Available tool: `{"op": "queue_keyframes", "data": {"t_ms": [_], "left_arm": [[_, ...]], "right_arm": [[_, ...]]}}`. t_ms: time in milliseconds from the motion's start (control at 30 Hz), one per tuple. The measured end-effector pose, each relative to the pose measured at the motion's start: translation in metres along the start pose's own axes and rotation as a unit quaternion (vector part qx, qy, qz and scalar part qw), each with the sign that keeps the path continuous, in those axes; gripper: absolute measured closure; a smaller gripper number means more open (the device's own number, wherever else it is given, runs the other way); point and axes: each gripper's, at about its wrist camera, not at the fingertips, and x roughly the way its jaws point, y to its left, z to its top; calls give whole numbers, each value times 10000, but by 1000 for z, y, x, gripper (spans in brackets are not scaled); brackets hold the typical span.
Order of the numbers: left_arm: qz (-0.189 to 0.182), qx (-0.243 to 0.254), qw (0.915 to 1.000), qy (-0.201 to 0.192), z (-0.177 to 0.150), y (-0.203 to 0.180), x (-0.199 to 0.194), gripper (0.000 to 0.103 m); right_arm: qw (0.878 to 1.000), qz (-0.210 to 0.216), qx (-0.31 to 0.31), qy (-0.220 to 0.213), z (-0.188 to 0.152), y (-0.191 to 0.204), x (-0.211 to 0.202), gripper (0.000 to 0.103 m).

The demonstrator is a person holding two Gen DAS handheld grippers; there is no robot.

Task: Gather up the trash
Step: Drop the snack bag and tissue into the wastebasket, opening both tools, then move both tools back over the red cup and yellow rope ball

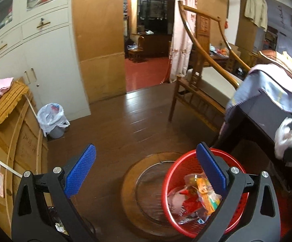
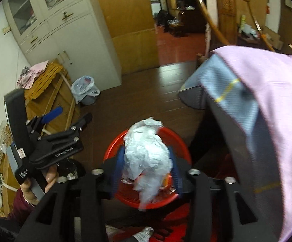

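A red mesh basket (image 1: 186, 223) stands on the floor with coloured wrappers (image 1: 204, 191) in it. My left gripper (image 1: 146, 169) hangs open and empty above its left rim. In the right wrist view it shows at the left (image 2: 65, 121), held by a hand (image 2: 51, 179). A crumpled white paper wad (image 2: 146, 157) sits between the blurred blue fingers (image 2: 119, 167) of my right gripper (image 2: 147, 151), directly over the basket (image 2: 113, 147). The wad's lower end trails down toward the basket, and the jaws stand apart beside it. The wad (image 1: 287, 139) also shows at the right edge of the left wrist view.
A dark table (image 1: 266, 109) draped with lilac and blue cloths (image 2: 266, 92) stands close on the right. A wooden chair (image 1: 198, 92) is behind the basket. A small bin with a white bag (image 1: 52, 119) stands by the grey cabinet (image 1: 45, 50). Wooden boards (image 1: 15, 141) lean at the left.
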Motion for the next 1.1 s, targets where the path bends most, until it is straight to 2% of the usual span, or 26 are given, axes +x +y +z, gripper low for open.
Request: {"op": "queue_keyframes", "data": {"t_ms": [67,300,533,700,900,1100], "left_arm": [[10,-50,10000,5,1,3,-1,7],[-58,-39,10000,40,2,2,-3,7],[-207,155,9996,-82,8,-19,-18,7],[-375,288,9985,-261,16,-37,-38,7],[-644,595,9944,-587,25,-74,-77,7],[-900,1157,9839,-1023,29,-130,-128,7]], "right_arm": [[9999,96,82,5,1,-1,3,41],[9997,68,224,-81,1,-9,-4,41],[9990,-27,323,-299,-5,-17,-26,41],[9972,-139,438,-592,-12,-28,-57,40],[9909,-370,606,-1147,-31,-49,-113,34],[9785,-673,876,-1741,-61,-84,-179,30]]}}
